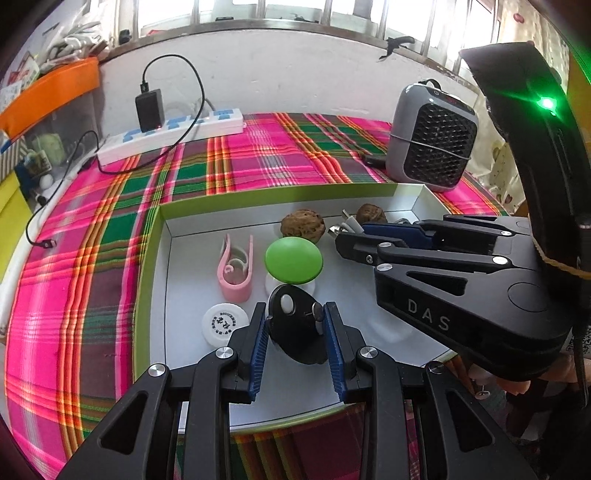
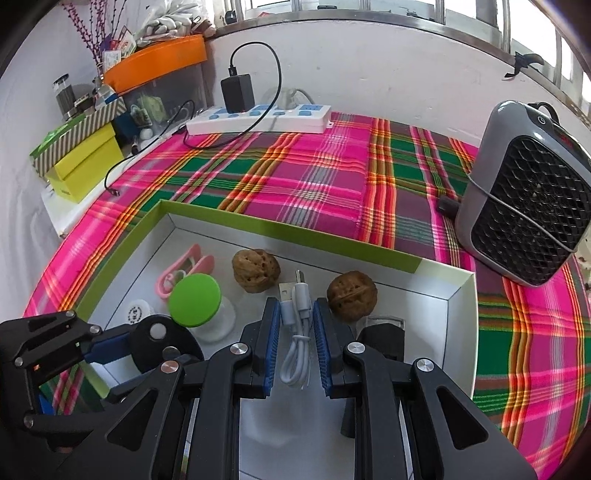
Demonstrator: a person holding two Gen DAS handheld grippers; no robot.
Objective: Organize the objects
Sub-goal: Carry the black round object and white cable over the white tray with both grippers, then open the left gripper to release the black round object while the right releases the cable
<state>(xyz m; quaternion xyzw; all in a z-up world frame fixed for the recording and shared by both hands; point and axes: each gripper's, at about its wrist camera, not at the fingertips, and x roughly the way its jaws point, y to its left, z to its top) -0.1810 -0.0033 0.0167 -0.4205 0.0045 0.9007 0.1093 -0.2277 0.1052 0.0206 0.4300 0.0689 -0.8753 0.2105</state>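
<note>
Plaid cloth (image 1: 92, 258) background; right tongs (image 1: 341, 240) housing reads "DAS".

This looks like a lived-in room of a home, with a table pushed against a white wall under a barred window (image 2: 480, 14). A bright pink and green plaid cloth (image 2: 314, 177) covers the table ahead of the claws. Beyond them, against the wall, lies a white power strip (image 2: 258, 118) with a black charger (image 2: 237, 92) plugged in. To the far left stand stacked boxes (image 2: 85, 162) and an orange-lidded bin (image 2: 162, 59); to the right sits a small grey heater (image 2: 532, 192).
</note>
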